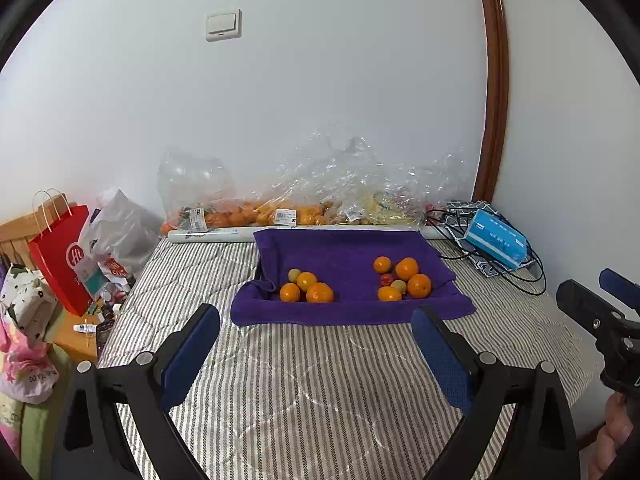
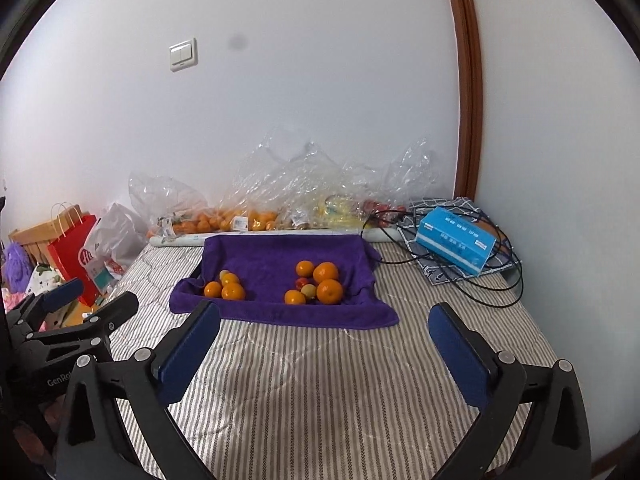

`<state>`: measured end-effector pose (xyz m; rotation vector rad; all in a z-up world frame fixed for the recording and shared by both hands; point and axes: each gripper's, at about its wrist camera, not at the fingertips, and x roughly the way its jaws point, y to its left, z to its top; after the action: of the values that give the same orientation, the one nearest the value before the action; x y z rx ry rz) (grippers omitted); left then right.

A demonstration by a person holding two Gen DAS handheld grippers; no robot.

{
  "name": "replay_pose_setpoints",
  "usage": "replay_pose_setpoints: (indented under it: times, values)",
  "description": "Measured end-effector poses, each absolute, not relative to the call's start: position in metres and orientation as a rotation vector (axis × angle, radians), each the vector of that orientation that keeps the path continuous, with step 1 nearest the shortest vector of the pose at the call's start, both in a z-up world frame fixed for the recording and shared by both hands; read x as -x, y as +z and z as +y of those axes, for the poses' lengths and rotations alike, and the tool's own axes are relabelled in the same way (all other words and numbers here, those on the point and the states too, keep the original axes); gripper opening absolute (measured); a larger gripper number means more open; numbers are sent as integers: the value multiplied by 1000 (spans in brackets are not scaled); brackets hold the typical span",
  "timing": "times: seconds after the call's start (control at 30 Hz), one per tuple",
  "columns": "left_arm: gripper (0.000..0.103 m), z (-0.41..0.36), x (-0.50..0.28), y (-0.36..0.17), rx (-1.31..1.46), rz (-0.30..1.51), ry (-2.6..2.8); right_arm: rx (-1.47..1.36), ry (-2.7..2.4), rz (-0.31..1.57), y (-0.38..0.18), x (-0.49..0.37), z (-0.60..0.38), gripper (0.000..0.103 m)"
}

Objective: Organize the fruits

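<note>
Both grippers' jaws wide open, empty. Oranges (image 1: 319,293) on purple towel (image 1: 344,248): round, firm, roll-prone. Best gripped across the middle.

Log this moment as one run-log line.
left gripper: open, empty | right gripper: open, empty | fruit: two clusters on purple towel | both grippers short of towel

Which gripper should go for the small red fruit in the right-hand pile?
Right, probably. The red fruit sits in the pile toward the right gripper; the left gripper, equally open and empty, is farther left.
</note>
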<state>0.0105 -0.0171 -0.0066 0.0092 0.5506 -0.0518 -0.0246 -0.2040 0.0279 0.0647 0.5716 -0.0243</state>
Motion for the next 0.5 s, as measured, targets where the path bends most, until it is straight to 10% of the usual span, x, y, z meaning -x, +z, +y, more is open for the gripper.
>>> replay_pose_setpoints:
  times: [0.5]
  values:
    - [97,-18,-9,-4,-12,556,-44,-66,-26,557,31,30,-203,102]
